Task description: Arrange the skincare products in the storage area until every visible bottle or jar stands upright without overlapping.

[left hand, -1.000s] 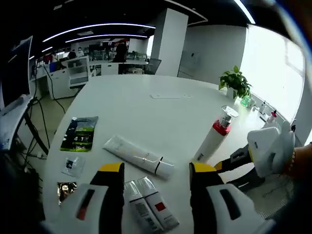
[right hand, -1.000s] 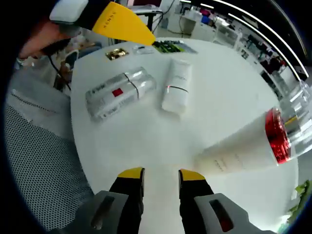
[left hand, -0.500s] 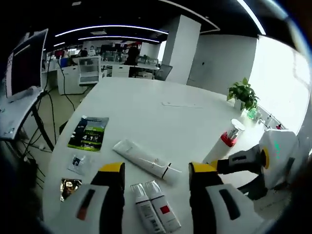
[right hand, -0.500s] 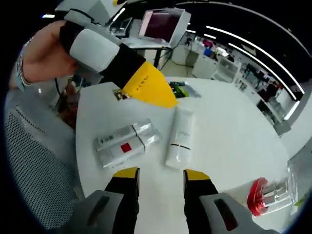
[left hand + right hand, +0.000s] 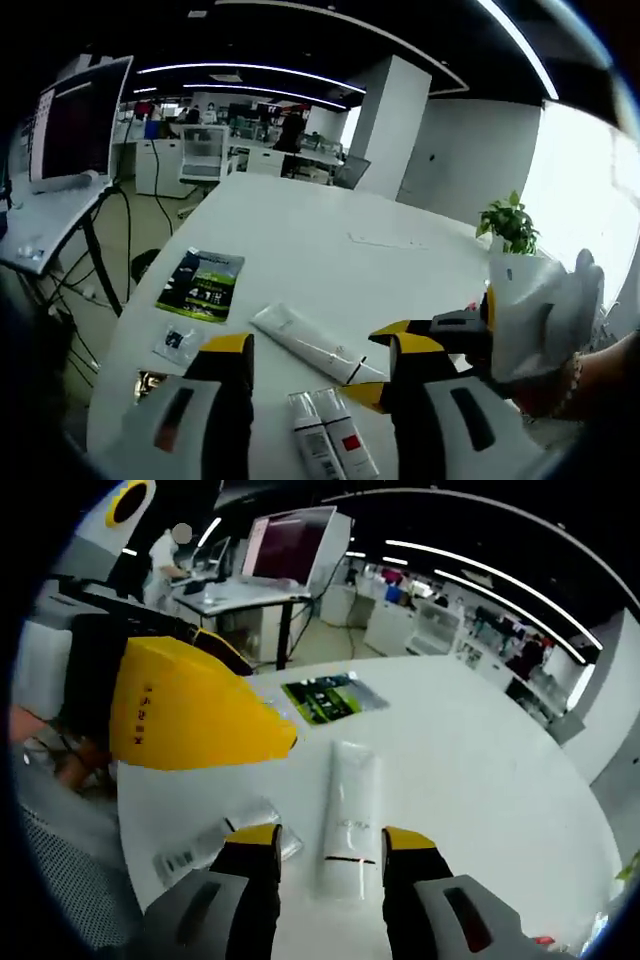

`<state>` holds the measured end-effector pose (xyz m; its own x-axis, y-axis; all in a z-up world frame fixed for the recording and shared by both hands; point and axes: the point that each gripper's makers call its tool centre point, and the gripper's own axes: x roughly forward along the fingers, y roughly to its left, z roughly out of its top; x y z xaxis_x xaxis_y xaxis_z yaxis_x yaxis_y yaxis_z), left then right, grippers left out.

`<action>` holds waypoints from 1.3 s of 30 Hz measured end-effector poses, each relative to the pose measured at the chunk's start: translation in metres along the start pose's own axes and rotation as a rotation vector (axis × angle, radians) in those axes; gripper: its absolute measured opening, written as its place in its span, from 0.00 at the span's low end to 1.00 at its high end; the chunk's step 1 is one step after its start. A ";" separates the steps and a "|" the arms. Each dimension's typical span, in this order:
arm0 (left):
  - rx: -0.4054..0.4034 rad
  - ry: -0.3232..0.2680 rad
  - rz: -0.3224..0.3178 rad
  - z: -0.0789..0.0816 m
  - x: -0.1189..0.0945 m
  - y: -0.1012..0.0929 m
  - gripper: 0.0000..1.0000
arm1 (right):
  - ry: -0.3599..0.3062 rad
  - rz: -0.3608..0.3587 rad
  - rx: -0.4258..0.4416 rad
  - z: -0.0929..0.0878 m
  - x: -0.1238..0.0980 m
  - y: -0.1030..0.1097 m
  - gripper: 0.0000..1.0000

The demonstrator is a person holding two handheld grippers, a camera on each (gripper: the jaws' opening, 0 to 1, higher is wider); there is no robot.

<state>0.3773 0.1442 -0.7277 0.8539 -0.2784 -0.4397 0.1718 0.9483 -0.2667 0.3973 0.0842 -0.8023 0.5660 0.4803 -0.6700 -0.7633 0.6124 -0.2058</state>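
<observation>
Left gripper view: the left gripper (image 5: pixel 318 352) hovers over the white table (image 5: pixel 300 225) with its jaws apart and nothing between them. Just beyond the jaw tips a long white tube (image 5: pixel 310 343) lies flat, and between the jaws, lower down, two small bottles (image 5: pixel 330 450) lie side by side, touching. The right gripper (image 5: pixel 400 362) reaches in from beside the right jaw, over the end of the tube. Off to the left jaw's side lie a green packet (image 5: pixel 201 284) and a small sachet (image 5: pixel 176 342), well clear of the tube.

Right gripper view: the right gripper (image 5: pixel 330 837) also has its jaws apart and empty, with the tube (image 5: pixel 349 818) lying lengthwise straight ahead, its near end between the tips. The bottles (image 5: pixel 215 842) lie by the left jaw, and the left gripper (image 5: pixel 195 715) looms above them.

As a judgement, the tube looks light and soft-walled, so it would dent under a hard squeeze; the stiffer cap end seems the better hold for standing it. The bottles look rigid, smooth and likely slippery, best taken mid-body, one at a time.
</observation>
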 end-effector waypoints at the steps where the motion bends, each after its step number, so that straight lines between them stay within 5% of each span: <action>1: 0.003 0.001 0.009 -0.001 -0.001 0.004 0.49 | 0.004 -0.007 -0.001 0.001 0.004 0.000 0.36; 5: -0.057 0.004 0.009 -0.003 -0.003 0.008 0.48 | -0.003 -0.014 0.016 0.004 0.007 0.003 0.35; 19: 0.041 0.005 -0.025 -0.001 0.000 -0.006 0.50 | -0.023 -0.035 -0.056 0.004 -0.015 0.002 0.35; 24: 0.018 0.002 -0.088 0.001 0.000 -0.016 0.52 | -0.011 -0.043 -0.068 -0.002 -0.015 -0.002 0.34; 39: 0.020 0.023 -0.086 -0.001 0.000 -0.015 0.51 | 0.003 -0.037 -0.023 -0.011 -0.019 0.011 0.33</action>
<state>0.3744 0.1299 -0.7245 0.8241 -0.3625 -0.4354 0.2542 0.9234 -0.2877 0.3747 0.0750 -0.7992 0.5933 0.4557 -0.6636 -0.7487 0.6153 -0.2468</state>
